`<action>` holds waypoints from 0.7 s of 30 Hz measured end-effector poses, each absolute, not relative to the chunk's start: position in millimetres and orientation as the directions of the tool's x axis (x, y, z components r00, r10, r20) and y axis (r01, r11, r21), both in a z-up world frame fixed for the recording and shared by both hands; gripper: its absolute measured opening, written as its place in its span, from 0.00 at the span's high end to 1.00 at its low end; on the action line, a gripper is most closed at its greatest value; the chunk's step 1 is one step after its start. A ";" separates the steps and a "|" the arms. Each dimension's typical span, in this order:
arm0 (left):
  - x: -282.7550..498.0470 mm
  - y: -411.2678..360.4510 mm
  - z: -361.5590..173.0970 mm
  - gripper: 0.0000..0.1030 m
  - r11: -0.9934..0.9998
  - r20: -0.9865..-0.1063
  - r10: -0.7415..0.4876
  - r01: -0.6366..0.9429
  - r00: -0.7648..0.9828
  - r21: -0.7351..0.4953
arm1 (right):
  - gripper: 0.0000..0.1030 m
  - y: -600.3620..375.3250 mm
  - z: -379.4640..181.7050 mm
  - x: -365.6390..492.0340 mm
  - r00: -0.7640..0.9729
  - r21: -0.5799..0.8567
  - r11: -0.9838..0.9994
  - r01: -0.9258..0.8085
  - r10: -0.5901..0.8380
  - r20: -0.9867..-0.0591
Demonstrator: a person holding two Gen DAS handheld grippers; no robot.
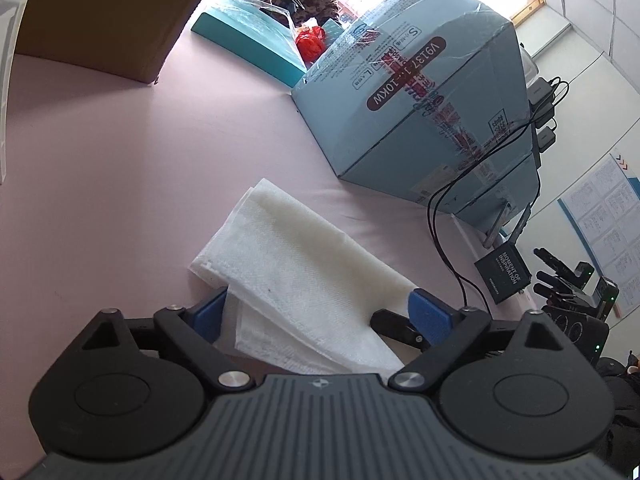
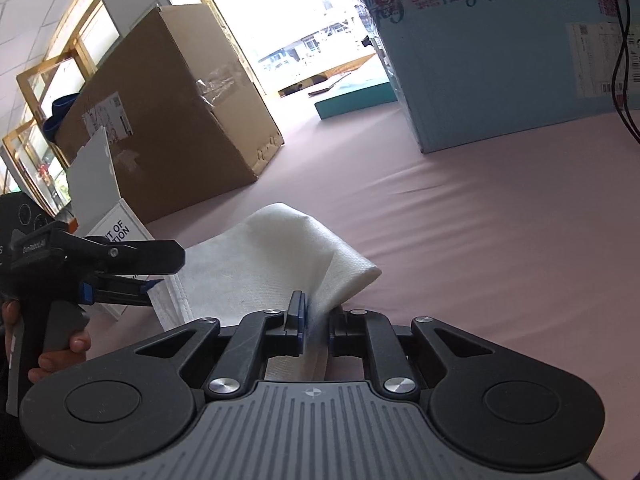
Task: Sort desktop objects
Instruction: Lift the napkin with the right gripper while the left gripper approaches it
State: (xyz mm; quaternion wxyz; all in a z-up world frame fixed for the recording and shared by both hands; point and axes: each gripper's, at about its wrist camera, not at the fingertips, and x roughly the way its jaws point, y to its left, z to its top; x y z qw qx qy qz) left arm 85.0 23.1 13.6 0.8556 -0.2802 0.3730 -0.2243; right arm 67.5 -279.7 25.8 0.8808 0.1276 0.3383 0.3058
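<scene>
Flanking white cloth point(image 1: 304, 276): blue box point(image 1: 432, 96), brown box point(image 2: 168, 120).

cloth point(image 1: 304, 276) on table point(image 1: 120, 184), box point(image 1: 424, 92) behind.

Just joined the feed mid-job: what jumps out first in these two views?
A folded white cloth lies on the pink table, with the right gripper pinched shut on its near edge. The left gripper straddles the cloth with its jaws wide open. Behind stand a big light blue box and a brown cardboard box.
</scene>
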 end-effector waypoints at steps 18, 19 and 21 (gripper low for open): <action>87.2 23.3 8.8 0.74 0.807 -0.565 -0.509 0.132 0.649 -0.576 | 0.20 -297.0 31.7 69.5 0.703 0.471 0.837 -0.280 0.513 -0.493; 87.4 23.0 8.5 0.76 0.808 -0.567 -0.509 0.132 0.648 -0.574 | 0.25 -298.9 31.8 70.0 0.708 0.477 0.838 -0.263 0.504 -0.495; 87.7 22.4 8.0 0.79 0.810 -0.569 -0.508 0.133 0.647 -0.571 | 0.40 -302.7 31.7 71.0 0.718 0.486 0.843 -0.230 0.484 -0.500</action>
